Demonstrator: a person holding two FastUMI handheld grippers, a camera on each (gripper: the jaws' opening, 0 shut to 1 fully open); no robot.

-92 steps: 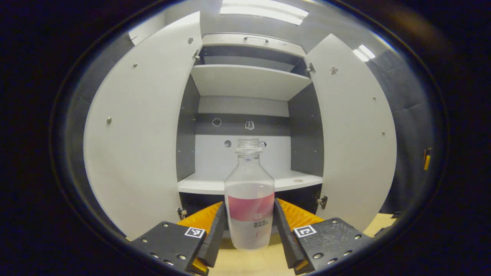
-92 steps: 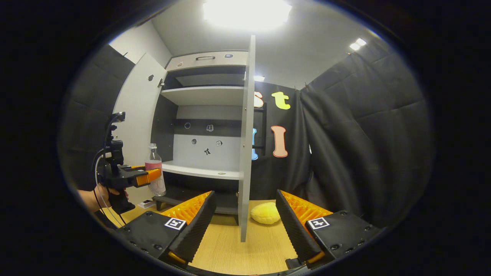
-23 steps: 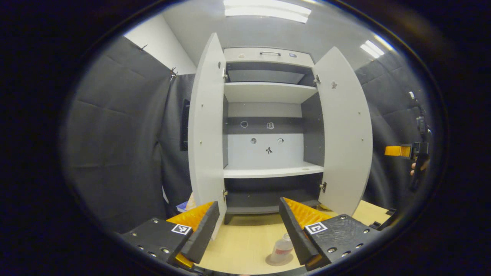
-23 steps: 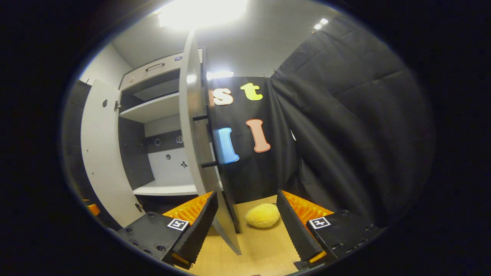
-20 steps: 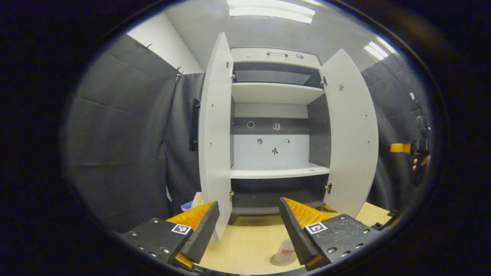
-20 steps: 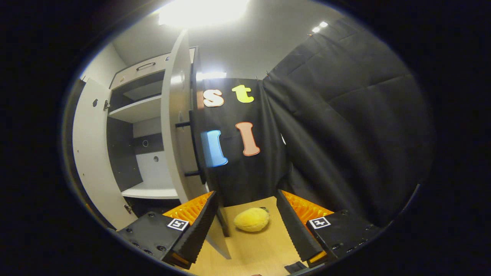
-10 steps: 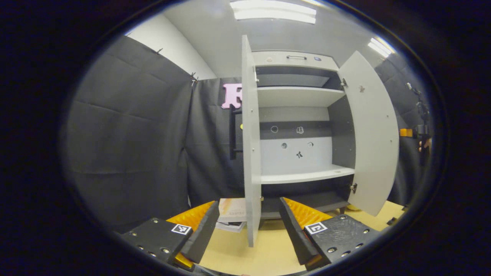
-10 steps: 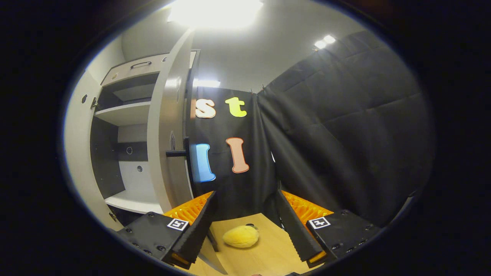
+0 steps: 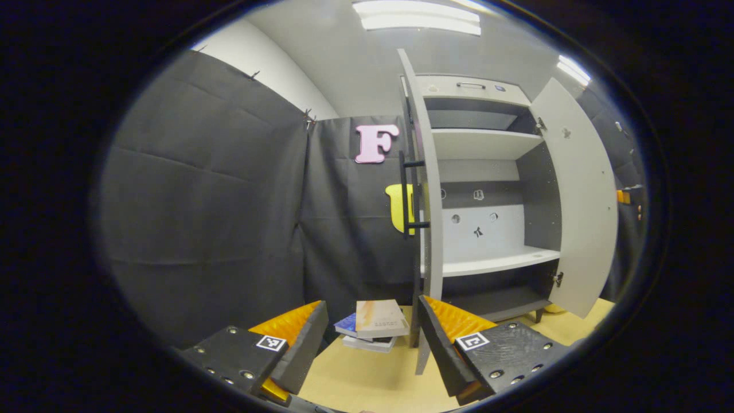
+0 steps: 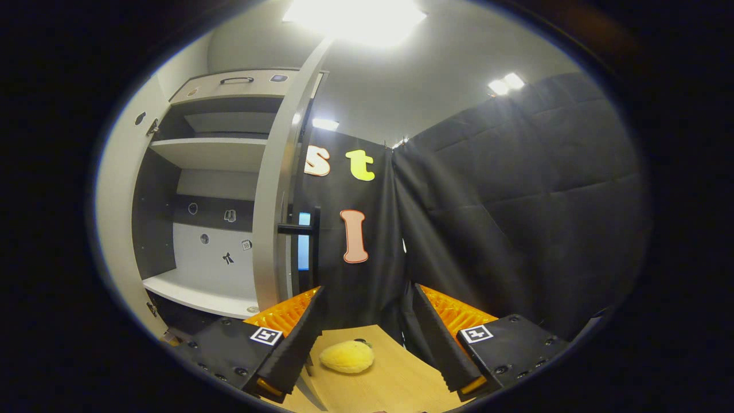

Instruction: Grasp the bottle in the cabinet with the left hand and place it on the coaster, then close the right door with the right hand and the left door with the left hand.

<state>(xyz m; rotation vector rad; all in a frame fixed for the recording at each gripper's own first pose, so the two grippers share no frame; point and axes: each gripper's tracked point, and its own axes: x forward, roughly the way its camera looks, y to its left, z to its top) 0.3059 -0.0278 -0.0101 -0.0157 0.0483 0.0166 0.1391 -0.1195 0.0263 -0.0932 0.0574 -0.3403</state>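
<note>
The white cabinet (image 9: 487,137) stands with both doors open. In the left gripper view my left gripper (image 9: 367,344) is open and holds nothing. It is low in front of the left door (image 9: 429,229), which I see edge-on with its black handle (image 9: 406,198) on the outer side. The right door (image 9: 585,201) stands wide open, and a part of the right gripper (image 9: 624,197) peeks out past it. In the right gripper view my right gripper (image 10: 364,338) is open and empty. It sits just outside the right door (image 10: 274,201), near the door's black handle (image 10: 304,229).
A stack of books (image 9: 375,324) lies on the wooden table (image 9: 373,381) by the left door's foot. A yellow plush thing (image 10: 347,355) lies on the table between my right gripper's fingers, farther off. Black cloth walls close in on both sides.
The left gripper has let go of the bottle, left it standing on the coaster, and swung left to the outer side of the left door. The right gripper moved round behind the right door.
</note>
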